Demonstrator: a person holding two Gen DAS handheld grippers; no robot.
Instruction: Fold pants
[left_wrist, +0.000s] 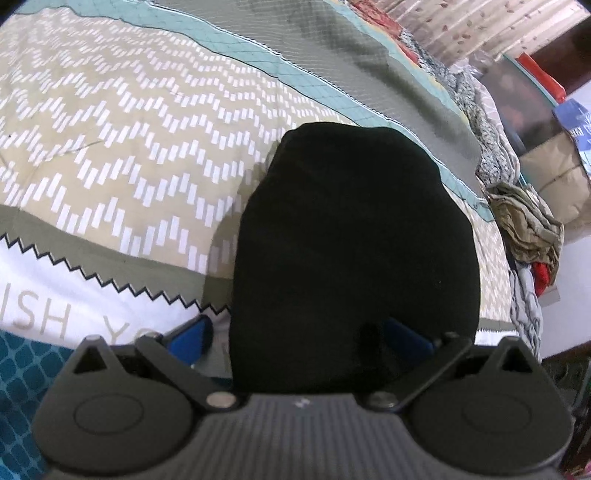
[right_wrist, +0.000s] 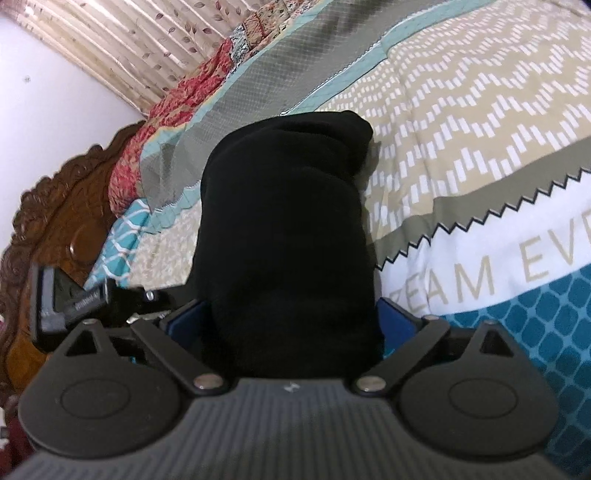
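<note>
Lying folded into a thick black bundle, the pants (left_wrist: 351, 229) are seen on a patterned bedspread (left_wrist: 129, 129), approx. at the border between its beige zigzag band and the grey-green strip beyond. Printed lettering is carried on the spread's white band nearer the cameras, w/ a teal tile pattern below it.

Left gripper (left_wrist: 299, 336) is shown released: its blue fingers (left_wrist: 192, 336) are spread wide, a strip of bedspread is visible between the left-hand finger and the cloth, and the other finger is partly covered by the bundle's edge. The near end of the pants is framed by the jaws but is not clamped.

Right gripper (right_wrist: 290, 319) is likewise shown opened wide, w/ the pants (right_wrist: 284, 221) filling almost all the gap between its blue fingers (right_wrist: 184, 317). No pinch on the fabric can be made out there.

Bkgd: a carved wooden headboard (right_wrist: 55, 221) and a leaf-print curtain (right_wrist: 129, 48) are seen in the right wrist view. Crumpled clothes (left_wrist: 528, 221) are piled at the bed's far edge in the left wrist view.
</note>
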